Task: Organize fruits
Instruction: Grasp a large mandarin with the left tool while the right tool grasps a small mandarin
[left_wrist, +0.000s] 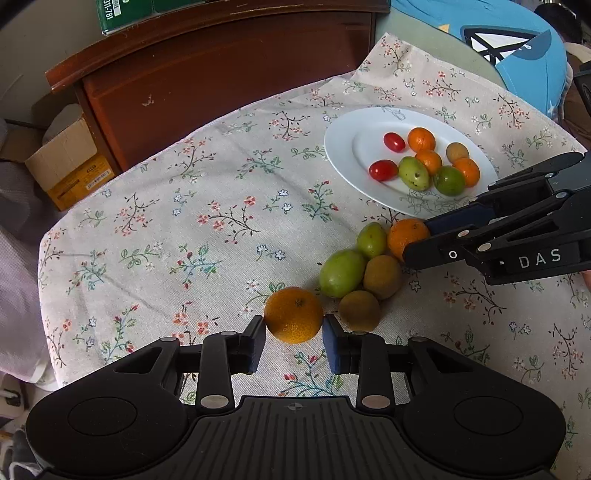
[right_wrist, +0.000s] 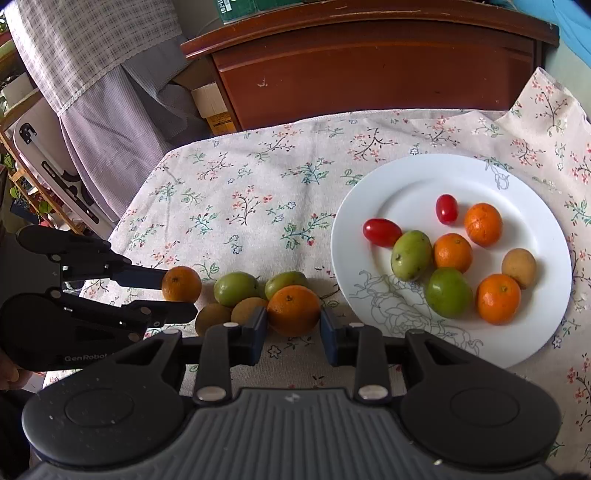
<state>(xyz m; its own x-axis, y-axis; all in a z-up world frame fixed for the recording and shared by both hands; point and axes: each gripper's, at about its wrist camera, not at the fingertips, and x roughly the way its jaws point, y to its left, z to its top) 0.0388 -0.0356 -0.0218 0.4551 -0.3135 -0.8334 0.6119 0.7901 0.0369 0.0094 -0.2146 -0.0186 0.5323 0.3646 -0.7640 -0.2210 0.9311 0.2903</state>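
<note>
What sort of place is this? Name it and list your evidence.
Most likely a lived-in home room, perhaps a bedroom or dining corner. Evidence: a floral tablecloth under a white plate of fruit, a dark wooden cabinet behind, and an open cardboard box on the floor.

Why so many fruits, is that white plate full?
Not full. The white plate holds eight small fruits clustered together, with bare white surface showing around them.

Green box (left_wrist: 125, 14) label cropped, unreadable

place: home | floral tablecloth (left_wrist: 221, 206) | wooden dresser (left_wrist: 229, 85) | curtain (right_wrist: 92, 55)
</note>
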